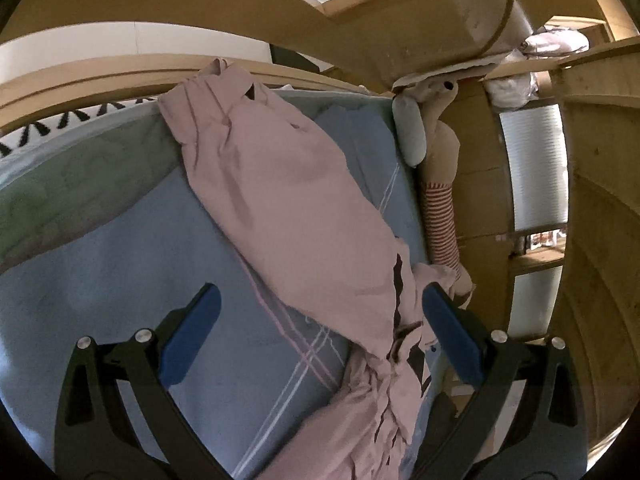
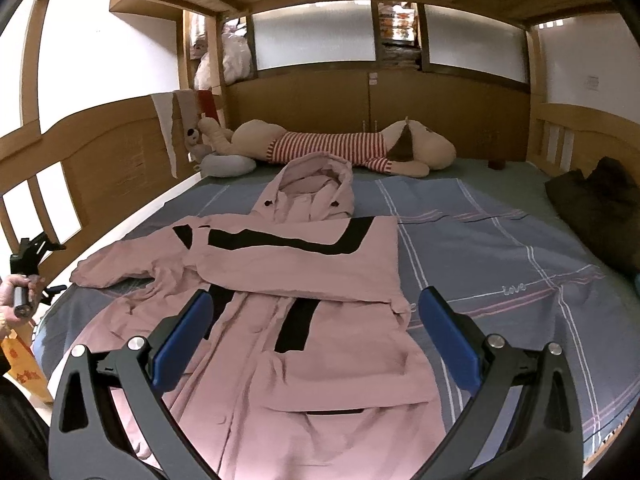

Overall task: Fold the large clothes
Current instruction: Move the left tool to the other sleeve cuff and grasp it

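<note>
Right gripper (image 2: 316, 320) hangs released above the pink coat (image 2: 288, 280); left gripper (image 1: 320, 320) released too, over its sleeve edge; bed (image 2: 500, 272) bare rightward.

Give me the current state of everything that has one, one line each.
Left tool: open, empty, over the jacket's sleeve.
Right tool: open, empty, above the jacket.
Pink jacket: flat on the bed, one side folded across, left sleeve out.
Hood: spread open, toward the plush dog.
Plush dog: lying on its side.
Dark garment: crumpled, unfolded.
</note>
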`<control>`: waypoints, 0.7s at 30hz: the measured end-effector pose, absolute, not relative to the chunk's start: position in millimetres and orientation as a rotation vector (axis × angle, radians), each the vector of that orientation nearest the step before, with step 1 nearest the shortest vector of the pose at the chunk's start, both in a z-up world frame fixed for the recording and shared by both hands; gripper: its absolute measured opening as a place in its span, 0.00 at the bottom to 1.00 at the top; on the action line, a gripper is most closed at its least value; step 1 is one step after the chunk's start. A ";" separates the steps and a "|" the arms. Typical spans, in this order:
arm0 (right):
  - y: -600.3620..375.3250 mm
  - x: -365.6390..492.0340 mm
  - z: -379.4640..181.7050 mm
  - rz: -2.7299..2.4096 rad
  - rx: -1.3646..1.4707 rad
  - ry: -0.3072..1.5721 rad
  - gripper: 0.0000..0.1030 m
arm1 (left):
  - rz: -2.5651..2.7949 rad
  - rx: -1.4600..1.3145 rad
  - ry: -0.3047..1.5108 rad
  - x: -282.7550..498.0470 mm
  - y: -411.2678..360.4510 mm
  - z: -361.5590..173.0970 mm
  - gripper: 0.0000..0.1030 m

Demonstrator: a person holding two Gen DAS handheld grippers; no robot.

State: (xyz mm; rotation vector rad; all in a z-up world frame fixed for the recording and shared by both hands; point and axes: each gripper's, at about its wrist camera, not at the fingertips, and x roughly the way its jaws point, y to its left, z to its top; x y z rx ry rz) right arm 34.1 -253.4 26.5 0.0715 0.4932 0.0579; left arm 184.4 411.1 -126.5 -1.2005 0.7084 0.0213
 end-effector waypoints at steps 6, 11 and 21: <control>-250.2 35.7 23.4 0.068 0.067 0.509 0.99 | -0.011 -1.154 0.704 200.2 406.9 -149.4 0.98; -250.9 38.5 21.2 0.069 0.077 0.523 0.99 | -0.003 -1.118 0.739 213.8 410.0 -170.1 0.98; -240.1 48.6 14.1 0.086 0.058 0.552 0.99 | 0.013 -1.062 0.692 247.6 418.9 -176.2 0.98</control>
